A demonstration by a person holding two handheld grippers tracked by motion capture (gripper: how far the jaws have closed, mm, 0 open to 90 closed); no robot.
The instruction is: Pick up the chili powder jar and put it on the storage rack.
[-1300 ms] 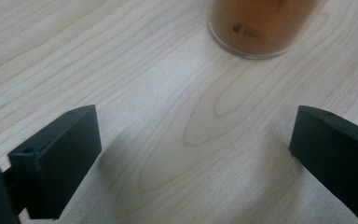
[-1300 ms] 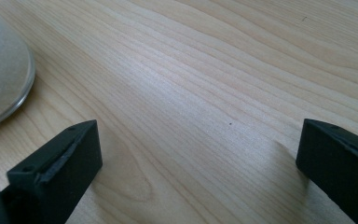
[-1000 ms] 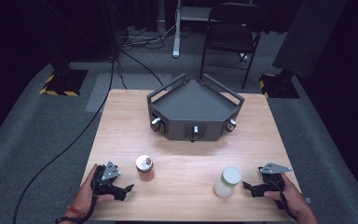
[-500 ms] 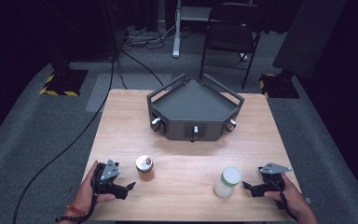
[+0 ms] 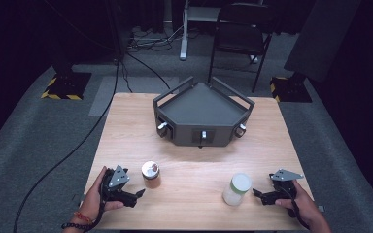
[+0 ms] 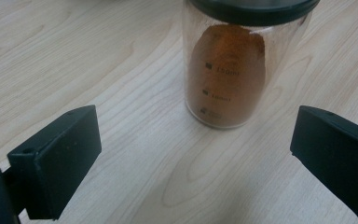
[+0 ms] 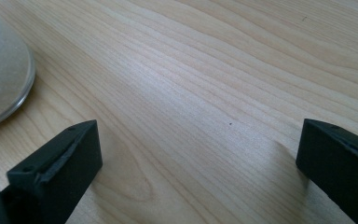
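In the high view, the small glass jar of orange-brown powder with a dark lid stands upright on the light wooden table, in the lower left part of the frame. The left gripper is just below and to the left of it, near but not touching, with its jaws apart and holding nothing. In the left gripper view the same jar stands in the upper middle of the frame, ahead of the two black jaws and a little toward the right one; bare wood shows between the jaws and the jar. Its lid is cut off by the top edge, and the small printed marks on the glass are too blurred to read.

The white translucent plastic jar with a pale lid stands in the lower right part of the high view. The right gripper is just to its right, jaws apart and empty. In the right gripper view, a round pale base shows at the upper left edge, outside the left jaw; most of it is cut off.

A dark grey angular metal tray with handles sits in the upper middle of the table, well apart from both jars.
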